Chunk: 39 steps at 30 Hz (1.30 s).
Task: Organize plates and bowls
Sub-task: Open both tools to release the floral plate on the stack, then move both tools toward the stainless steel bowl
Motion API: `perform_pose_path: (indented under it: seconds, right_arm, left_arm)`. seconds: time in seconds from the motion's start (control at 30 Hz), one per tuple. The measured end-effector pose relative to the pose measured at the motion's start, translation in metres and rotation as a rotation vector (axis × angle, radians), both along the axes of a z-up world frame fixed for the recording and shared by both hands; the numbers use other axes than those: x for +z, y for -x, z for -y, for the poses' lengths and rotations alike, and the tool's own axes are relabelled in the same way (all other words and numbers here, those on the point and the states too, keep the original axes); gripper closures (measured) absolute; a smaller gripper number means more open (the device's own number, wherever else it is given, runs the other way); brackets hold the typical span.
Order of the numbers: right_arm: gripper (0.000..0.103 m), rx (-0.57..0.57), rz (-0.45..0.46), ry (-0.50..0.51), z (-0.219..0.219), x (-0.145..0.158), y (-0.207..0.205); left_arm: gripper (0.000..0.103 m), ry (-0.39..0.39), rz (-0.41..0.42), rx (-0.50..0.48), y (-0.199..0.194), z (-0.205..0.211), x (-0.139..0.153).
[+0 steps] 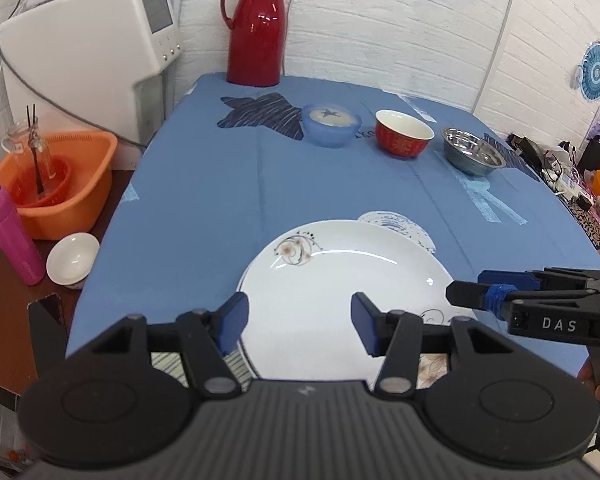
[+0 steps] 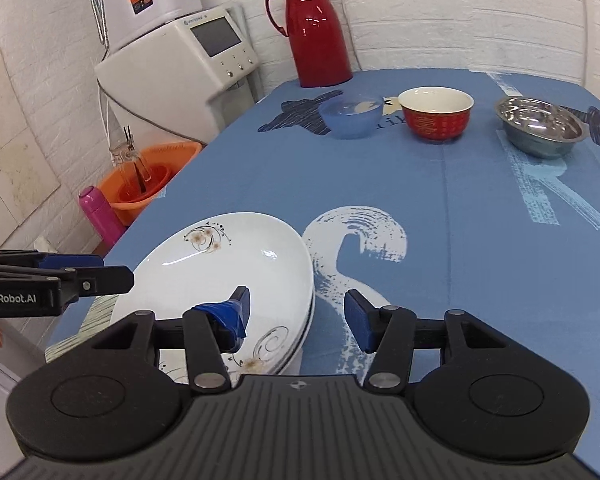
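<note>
The white plates (image 1: pixel 340 280) you were sorting sat stacked at the near edge of the surface (image 1: pixel 220 184), which was covered in a blue printed cloth; the top plate was glossy, with small brown flower-and-scroll motifs at its far-left rim and near-right rim, and at least one more rim showed beneath it in the right wrist view. A striped mat (image 2: pixel 96 312) lay partly under the stack on its left side. Your left tool (image 1: pixel 298 326) hovered over the near part of the plate with its blue-padded jaws spread wide and nothing between them. Your right tool (image 2: pixel 296 314) was likewise wide and empty, its left finger above the plate's right rim and its right finger over bare cloth. Across the far side stood three bowls in a row, apart from each other: a translucent blue bowl (image 1: pixel 331 125), a red bowl (image 1: pixel 404 133) with a white inside, and a steel bowl (image 1: pixel 473 156). A red thermos jug (image 1: pixel 256 28) stood at the far edge, behind the blue bowl. Off the surface to the left were an orange basin (image 1: pixel 66 184), a pink bottle (image 1: pixel 12 234) and a small white bowl (image 1: pixel 73 259). Open cloth lay between the plates and the bowls.
</note>
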State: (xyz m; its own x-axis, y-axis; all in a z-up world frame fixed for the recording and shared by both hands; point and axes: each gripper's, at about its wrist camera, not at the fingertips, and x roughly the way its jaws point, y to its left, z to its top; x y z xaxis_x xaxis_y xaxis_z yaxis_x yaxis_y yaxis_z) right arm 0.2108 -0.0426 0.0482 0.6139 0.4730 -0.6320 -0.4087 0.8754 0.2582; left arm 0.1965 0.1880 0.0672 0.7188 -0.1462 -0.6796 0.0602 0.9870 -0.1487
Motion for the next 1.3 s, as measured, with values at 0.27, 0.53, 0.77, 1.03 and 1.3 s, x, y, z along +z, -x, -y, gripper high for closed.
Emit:
perform_pose_path:
  seconds: [0.27,0.53,0.77,1.03,1.3]
  right_arm:
    - [0.065,-0.087,-0.089,-0.049,0.032,-0.013,0.018]
    - [0.065,-0.233,-0.082,-0.133,0.075,-0.015,0.029]
    - [0.064,-0.332,0.014,-0.216,0.120,-0.016,0.040]
    - [0.064,-0.388,-0.097,-0.237,0.165,-0.039,0.009]
    - [0.064,-0.415,-0.094,-0.237,0.202,-0.024,-0.057]
  left_arm:
    - [0.045,0.009,0.041,-0.066,-0.004,0.040,0.013]
    - [0.042,0.021,0.021,-0.121,-0.017,0.081,0.012]
    - [0.041,0.080,-0.049,-0.147,-0.036,0.115,-0.003]
    - [0.041,0.079,-0.140,-0.209,-0.081,0.163,-0.011]
    - [0.041,0.155,-0.197,-0.180,-0.178,0.208,0.002]
